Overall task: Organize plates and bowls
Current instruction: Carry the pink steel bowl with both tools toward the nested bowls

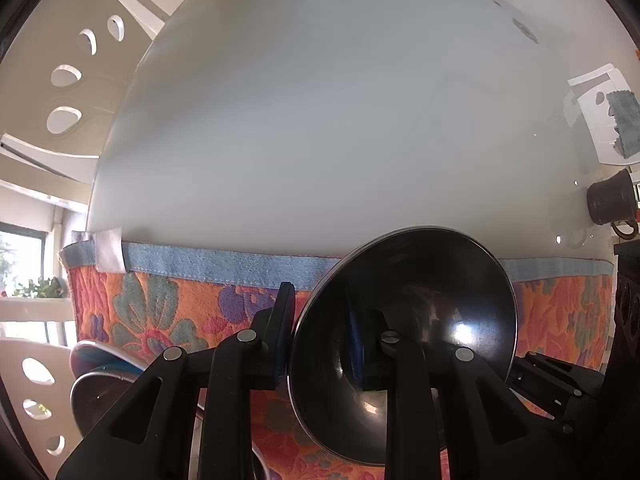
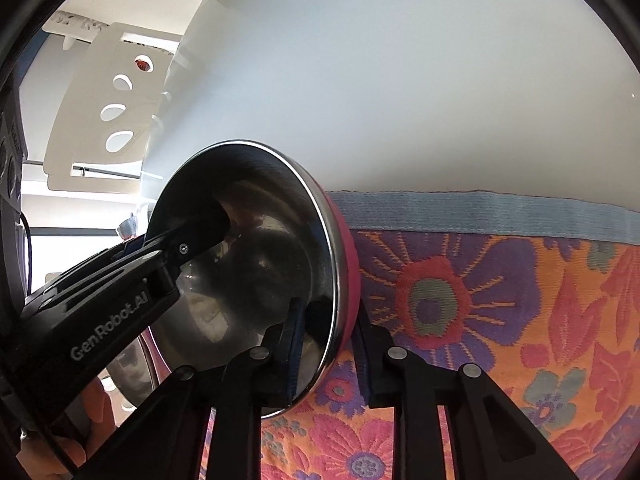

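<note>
A steel bowl with a pink outside [image 2: 256,264] is held tilted on its side above the flowered cloth. My right gripper [image 2: 326,344] is shut on its lower rim, one finger inside and one outside. My left gripper [image 1: 326,340] is shut on the rim of the same bowl [image 1: 404,336], and it shows in the right wrist view [image 2: 192,236] clamping the far rim. More bowls, one steel [image 1: 100,396] and one with a blue edge [image 1: 90,354], sit on the cloth at lower left in the left wrist view.
A flowered orange cloth [image 2: 500,320] with a blue hem covers the white table [image 1: 320,120]. White chairs with oval holes [image 1: 68,80] stand at the left. A dark metal bell [image 1: 610,202] stands at the right table edge.
</note>
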The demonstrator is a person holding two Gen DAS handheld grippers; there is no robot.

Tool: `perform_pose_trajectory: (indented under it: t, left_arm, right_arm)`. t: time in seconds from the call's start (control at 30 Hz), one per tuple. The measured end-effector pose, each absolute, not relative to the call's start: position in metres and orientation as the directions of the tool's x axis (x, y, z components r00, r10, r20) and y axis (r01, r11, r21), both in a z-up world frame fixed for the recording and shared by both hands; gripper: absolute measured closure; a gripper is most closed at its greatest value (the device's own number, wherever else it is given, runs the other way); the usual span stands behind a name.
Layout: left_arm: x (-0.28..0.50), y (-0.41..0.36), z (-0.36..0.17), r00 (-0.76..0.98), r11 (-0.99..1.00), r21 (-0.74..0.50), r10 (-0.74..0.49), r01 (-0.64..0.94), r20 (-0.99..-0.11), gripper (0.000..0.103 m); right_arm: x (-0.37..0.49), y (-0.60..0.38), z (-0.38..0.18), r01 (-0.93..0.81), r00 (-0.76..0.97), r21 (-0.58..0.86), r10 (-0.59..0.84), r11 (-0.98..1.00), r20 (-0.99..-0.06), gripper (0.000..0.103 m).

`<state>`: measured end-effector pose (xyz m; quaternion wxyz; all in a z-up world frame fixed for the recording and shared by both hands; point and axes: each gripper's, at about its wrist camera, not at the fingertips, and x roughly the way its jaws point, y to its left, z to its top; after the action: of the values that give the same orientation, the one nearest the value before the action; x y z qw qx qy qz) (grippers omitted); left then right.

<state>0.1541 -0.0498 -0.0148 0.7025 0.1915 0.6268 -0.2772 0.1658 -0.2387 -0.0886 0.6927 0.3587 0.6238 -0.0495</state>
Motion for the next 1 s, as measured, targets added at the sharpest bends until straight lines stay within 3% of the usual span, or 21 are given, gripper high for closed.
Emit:
perform_pose_trajectory:
  t: [1.0]
  left_arm:
    - [0.141, 0.001, 0.047, 0.125, 0.804, -0.11, -0.223, 0.584, -0.967, 0.082]
  right_arm:
    - [0.137, -0.224, -0.012, 0.478, 0.3, 0.46, 0.353, 0.748, -0.886, 0.083]
